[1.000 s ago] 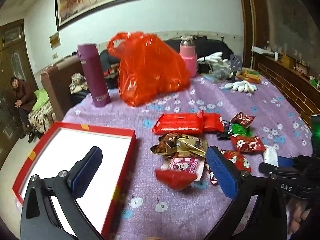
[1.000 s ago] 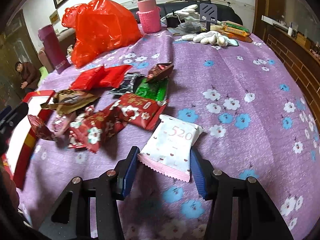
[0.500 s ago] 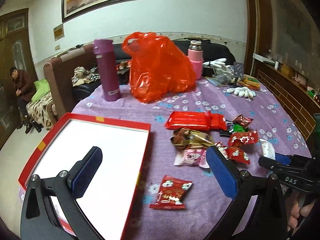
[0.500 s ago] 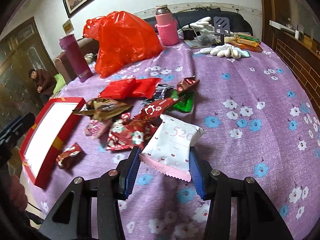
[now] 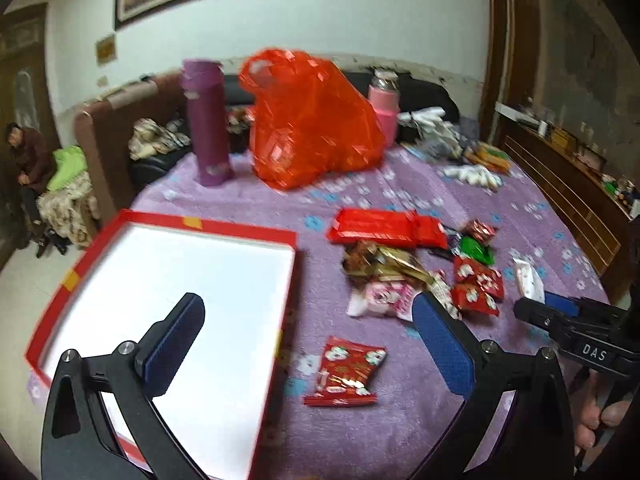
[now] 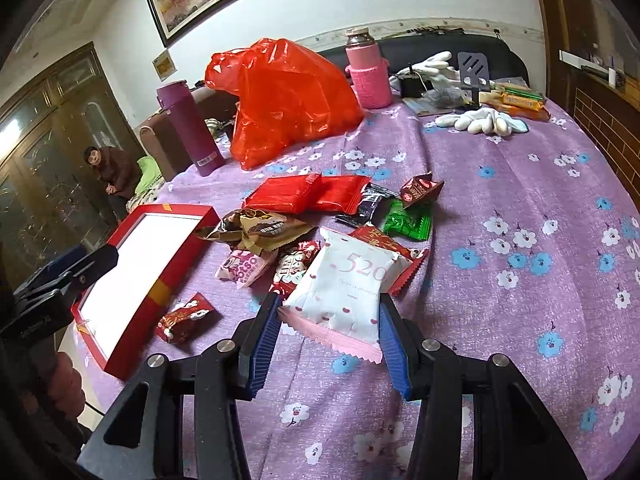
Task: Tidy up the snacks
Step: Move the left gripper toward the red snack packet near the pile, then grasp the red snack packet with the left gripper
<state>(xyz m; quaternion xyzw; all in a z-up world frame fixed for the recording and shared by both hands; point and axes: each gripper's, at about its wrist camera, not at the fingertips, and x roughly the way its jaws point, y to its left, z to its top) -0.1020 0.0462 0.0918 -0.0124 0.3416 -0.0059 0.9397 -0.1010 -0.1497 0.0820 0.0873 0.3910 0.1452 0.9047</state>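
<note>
My right gripper (image 6: 328,332) is shut on a white and pink "520" snack packet (image 6: 346,284) and holds it above the purple cloth. It also shows in the left wrist view (image 5: 528,280). My left gripper (image 5: 308,344) is open and empty, above the right edge of the red box with a white inside (image 5: 180,300). A small red flowered packet (image 5: 346,372) lies on the cloth beside the box, also in the right wrist view (image 6: 184,318). A pile of snack packets (image 6: 304,220) lies right of the box (image 6: 136,264).
A red plastic bag (image 6: 284,100), a purple flask (image 6: 188,128) and a pink flask (image 6: 368,76) stand at the table's far side. White gloves (image 6: 480,120) and biscuit packs (image 6: 516,98) lie at the far right. A person (image 6: 112,168) sits beyond the table.
The left gripper has pulled back and left over the box; the small red packet it was near now lies alone beside the box. The right gripper has lifted the 520 packet.
</note>
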